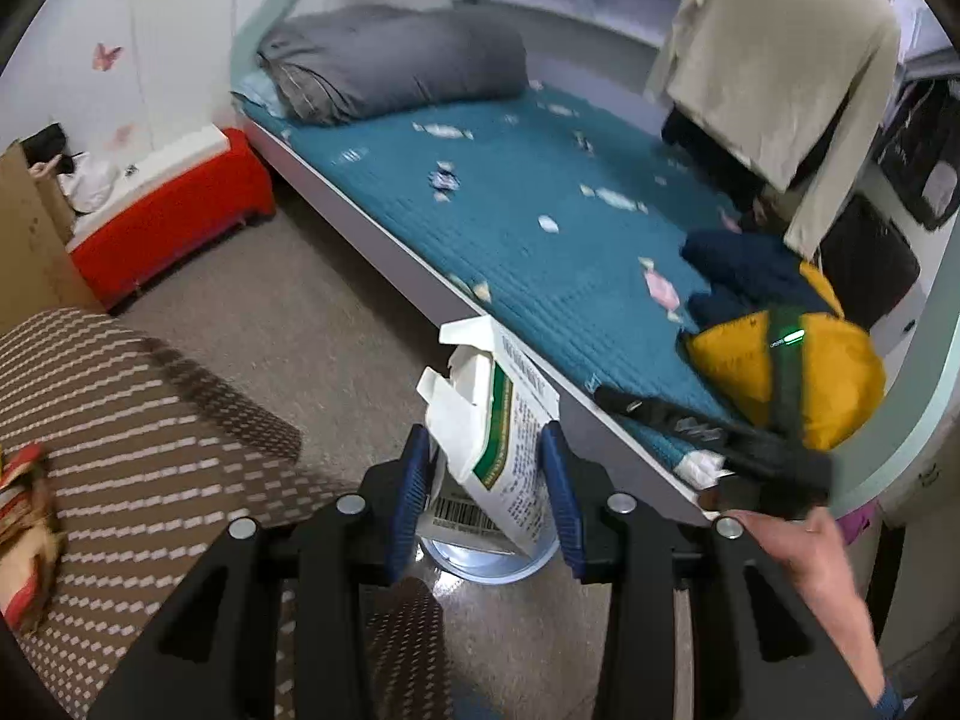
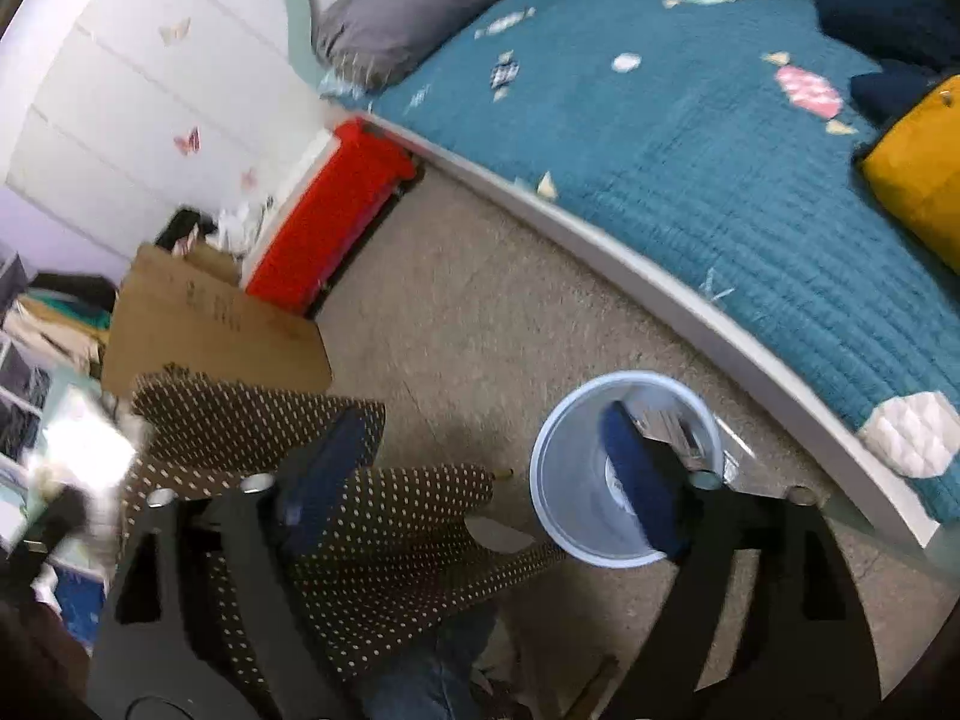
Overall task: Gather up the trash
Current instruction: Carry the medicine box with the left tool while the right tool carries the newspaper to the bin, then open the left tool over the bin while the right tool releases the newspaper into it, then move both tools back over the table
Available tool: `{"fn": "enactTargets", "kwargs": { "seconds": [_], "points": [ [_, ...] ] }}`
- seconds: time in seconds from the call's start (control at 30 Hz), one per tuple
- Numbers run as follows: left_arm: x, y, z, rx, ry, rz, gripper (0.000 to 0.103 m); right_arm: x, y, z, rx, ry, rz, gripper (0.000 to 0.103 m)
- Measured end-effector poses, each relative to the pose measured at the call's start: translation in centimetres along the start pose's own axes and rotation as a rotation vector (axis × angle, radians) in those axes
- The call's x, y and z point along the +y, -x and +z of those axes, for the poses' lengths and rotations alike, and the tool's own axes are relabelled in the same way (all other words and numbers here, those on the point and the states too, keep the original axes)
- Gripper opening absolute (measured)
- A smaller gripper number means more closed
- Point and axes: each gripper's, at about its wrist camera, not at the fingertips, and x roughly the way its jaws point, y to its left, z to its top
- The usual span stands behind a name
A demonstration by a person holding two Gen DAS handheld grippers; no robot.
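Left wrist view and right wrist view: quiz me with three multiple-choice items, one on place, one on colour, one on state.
1. The round pale-blue plastic bin stands:
A on the bed
B on the floor beside the bed
C on the red box

2. The bed's quilted cover is:
A teal
B red
C grey

3. The left gripper is:
A open, empty
B shut on a white printed carton
C out of view

B: carpet surrounds it.
A: teal with a candy print.
B: both pads press the carton.

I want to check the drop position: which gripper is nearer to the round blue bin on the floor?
Hard to rank. The left gripper holds the white carton just above the bin; the right gripper is open, one finger over its mouth.
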Motion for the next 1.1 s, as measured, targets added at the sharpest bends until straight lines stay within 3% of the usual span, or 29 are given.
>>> {"fn": "enactTargets", "kwargs": {
  "seconds": [0.07, 0.27, 0.3, 0.33, 0.4, 0.67, 1.1],
  "points": [
    [-1.1, -1.9, 0.3, 0.035, -0.013, -0.013, 0.037, 0.0, 1.9, 0.2, -0.043, -0.008, 0.000, 0.096],
    [-3.2, -6.3, 1.1, 0.112, -0.056, -0.027, 0.042, 0.0, 6.9, 0.9, -0.153, -0.024, -0.006, 0.097],
    [-3.4, -6.9, 1.2, 0.121, -0.066, -0.023, 0.051, 0.1, 7.5, 0.9, -0.164, -0.025, -0.008, 0.097],
    [-3.6, -7.6, 1.2, 0.145, -0.075, -0.026, 0.072, 0.1, 8.0, 1.0, -0.172, -0.022, -0.012, 0.097],
    [-3.7, -8.0, 1.3, 0.161, -0.084, -0.026, 0.085, 0.4, 8.6, 1.0, -0.183, -0.018, -0.022, 0.097],
    [-2.7, -4.8, 1.7, 0.071, -0.042, 0.013, 0.089, 1.1, 9.7, 0.1, -0.196, -0.013, -0.036, 0.097],
    [-0.6, 5.1, 1.5, -0.132, 0.005, 0.094, 0.091, 8.3, 12.6, -0.7, -0.264, 0.117, -0.041, 0.097]
  ]
}}
